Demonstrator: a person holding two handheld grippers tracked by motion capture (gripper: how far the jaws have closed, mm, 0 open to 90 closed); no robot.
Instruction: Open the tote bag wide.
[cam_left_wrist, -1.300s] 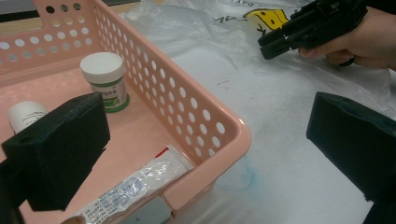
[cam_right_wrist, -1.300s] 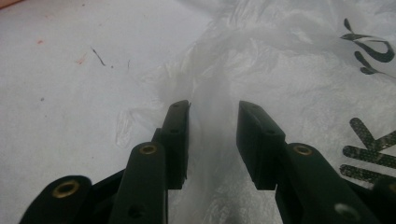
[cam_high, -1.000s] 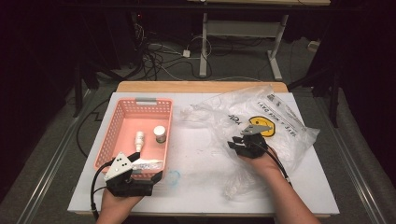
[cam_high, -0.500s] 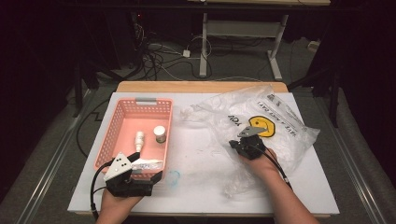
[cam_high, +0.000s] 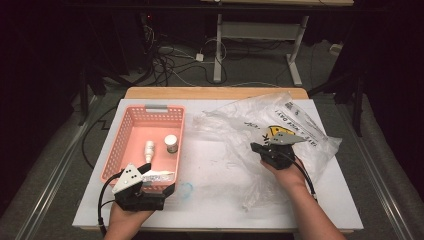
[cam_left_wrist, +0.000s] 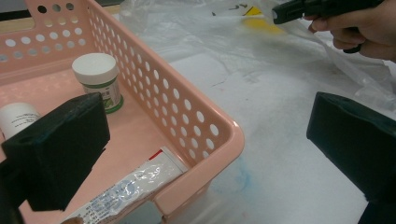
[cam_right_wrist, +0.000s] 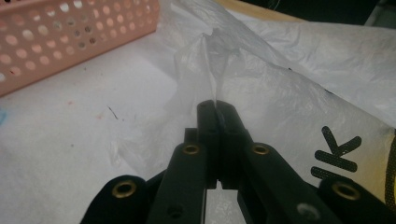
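Note:
A crumpled clear plastic bag with black print and a yellow mark lies on the right half of the table. My right gripper is shut on a raised fold of the bag, and the film stands pinched between the jaw tips of the right gripper. My left gripper stands open at the near right corner of the pink basket. One jaw is over the basket and the other outside it, with nothing gripped by the left gripper.
Inside the basket lie a white-lidded jar, a white bottle and a foil tube along the near wall. The white table mat has a faint blue stain near the basket corner. Cables and a desk frame stand beyond the table.
My right gripper has risen slightly and drawn a fold of the bag up with it. The left gripper has stayed in place.

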